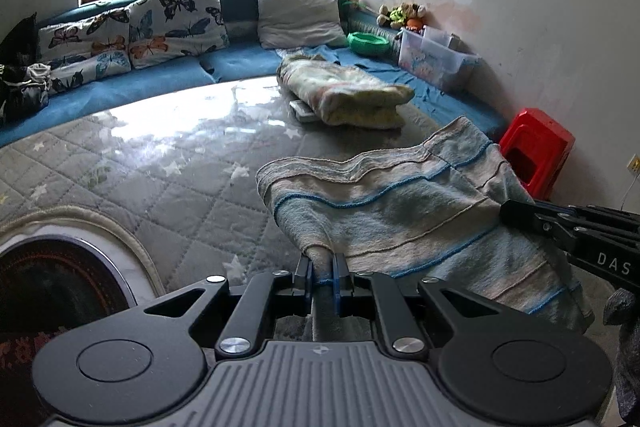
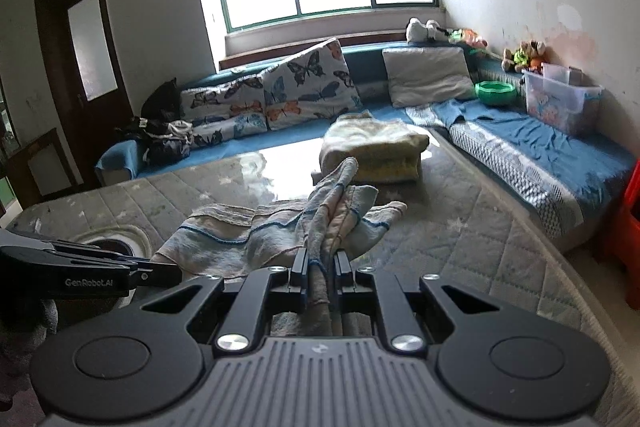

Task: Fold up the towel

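A pale grey-beige towel [image 1: 404, 211] with thin blue stripes hangs lifted over the round quilted table [image 1: 160, 179]. My left gripper [image 1: 323, 267] is shut on one bunched corner of it. The right gripper [image 1: 516, 213] comes in from the right edge of the left wrist view and meets the towel's other end. In the right wrist view my right gripper [image 2: 322, 263] is shut on a gathered edge of the towel [image 2: 280, 227], which rises in folds ahead of the fingers. The left gripper [image 2: 160, 273] shows at the left, at the towel's near corner.
A folded yellowish blanket [image 1: 348, 95] lies at the table's far side. A blue sofa [image 1: 160, 79] with butterfly cushions curves behind. A red plastic stool [image 1: 536, 151] stands right of the table. A clear storage box [image 2: 560, 103] and green bowl [image 2: 496, 93] sit on the sofa.
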`<action>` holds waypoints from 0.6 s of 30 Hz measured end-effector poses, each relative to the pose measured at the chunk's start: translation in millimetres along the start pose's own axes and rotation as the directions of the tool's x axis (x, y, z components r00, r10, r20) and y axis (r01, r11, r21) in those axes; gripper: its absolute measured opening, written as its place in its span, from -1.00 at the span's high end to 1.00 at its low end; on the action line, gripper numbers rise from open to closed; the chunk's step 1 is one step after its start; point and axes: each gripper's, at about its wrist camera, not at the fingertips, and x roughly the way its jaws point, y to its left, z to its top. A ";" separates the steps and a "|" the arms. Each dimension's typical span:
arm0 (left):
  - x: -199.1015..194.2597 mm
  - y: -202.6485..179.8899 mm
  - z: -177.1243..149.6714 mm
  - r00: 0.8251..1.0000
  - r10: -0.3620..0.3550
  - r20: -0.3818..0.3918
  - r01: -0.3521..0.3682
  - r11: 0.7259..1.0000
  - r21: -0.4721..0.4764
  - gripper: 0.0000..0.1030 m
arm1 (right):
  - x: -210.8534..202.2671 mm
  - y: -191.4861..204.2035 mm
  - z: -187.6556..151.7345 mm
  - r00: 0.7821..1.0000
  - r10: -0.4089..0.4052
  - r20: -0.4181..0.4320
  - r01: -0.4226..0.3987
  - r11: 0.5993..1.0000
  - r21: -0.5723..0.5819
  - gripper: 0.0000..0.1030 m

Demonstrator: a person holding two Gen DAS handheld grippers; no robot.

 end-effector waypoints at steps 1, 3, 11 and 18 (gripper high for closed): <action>2.5 -0.2 -1.2 1.000 0.002 -0.007 -0.002 1.000 -0.001 0.79 | 2.6 -1.3 -2.1 1.000 -0.001 -0.009 0.001 1.000 0.003 0.79; 6.7 -0.5 -3.2 1.000 0.005 -0.019 -0.005 1.000 -0.001 0.79 | 6.9 -3.9 -6.2 1.000 -0.001 -0.024 0.001 1.000 0.011 0.79; 15.9 1.0 -7.8 0.999 0.016 -0.046 -0.016 1.000 0.002 0.73 | 21.5 -12.9 -18.2 0.997 -0.021 -0.081 0.025 0.999 0.038 0.76; 17.3 4.9 -15.2 0.998 0.038 -0.053 -0.038 0.999 0.010 0.54 | 22.0 -22.8 -27.2 0.993 -0.061 -0.099 0.068 0.995 0.072 0.59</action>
